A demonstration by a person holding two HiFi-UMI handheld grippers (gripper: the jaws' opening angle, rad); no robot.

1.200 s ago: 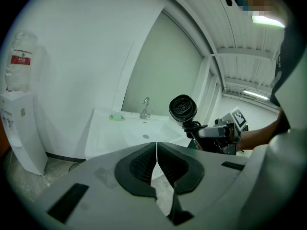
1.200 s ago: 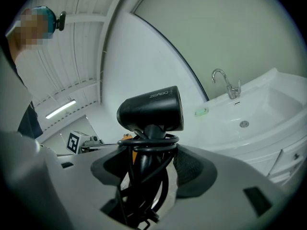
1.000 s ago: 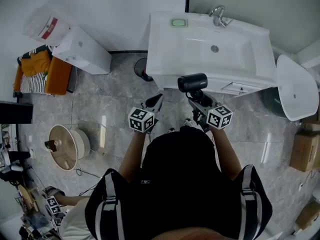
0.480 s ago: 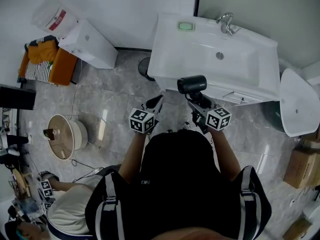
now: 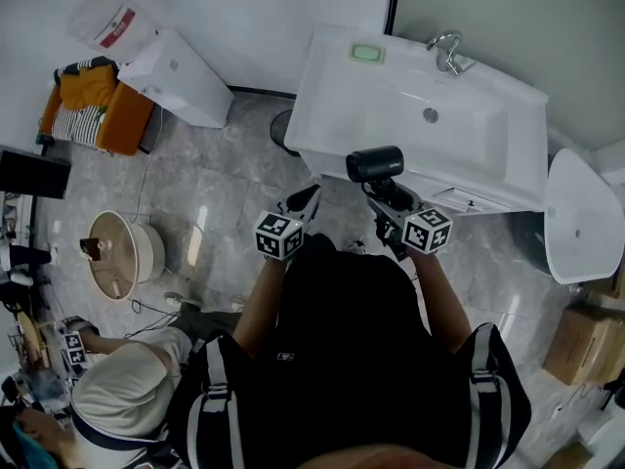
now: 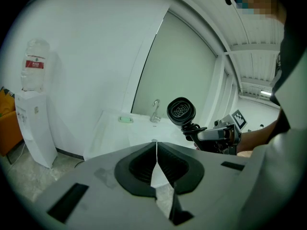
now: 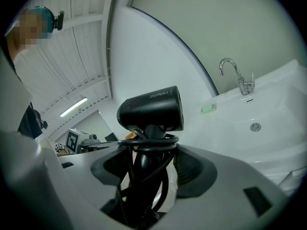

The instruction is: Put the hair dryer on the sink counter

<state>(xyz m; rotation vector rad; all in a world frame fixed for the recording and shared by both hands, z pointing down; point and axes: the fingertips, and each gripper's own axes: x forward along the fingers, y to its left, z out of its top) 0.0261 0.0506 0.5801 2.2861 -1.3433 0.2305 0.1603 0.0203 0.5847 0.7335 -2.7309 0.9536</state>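
The right gripper (image 5: pixel 389 201) grips the hair dryer (image 5: pixel 375 163) by its cord-wrapped handle (image 7: pixel 144 164), in the air before the sink counter (image 5: pixel 327 106), which seems a good hold for a stiff, top-heavy thing; the left gripper (image 5: pixel 304 201) is closed, empty

Bright, even indoor light fills all three views. From the head, the white sink (image 5: pixel 337 106) is nearly washed out. Pale streaks of glare lie on the glossy floor (image 5: pixel 197 244), and shadows are faint. A ceiling strip light (image 7: pixel 73 107) glows in the right gripper view, where the black dryer (image 7: pixel 151 110) shows little detail. Both gripper views bend straight lines and go black at the corners. The left tongs (image 6: pixel 156 147) and right tongs (image 7: pixel 148 150) look soft close to the lens.
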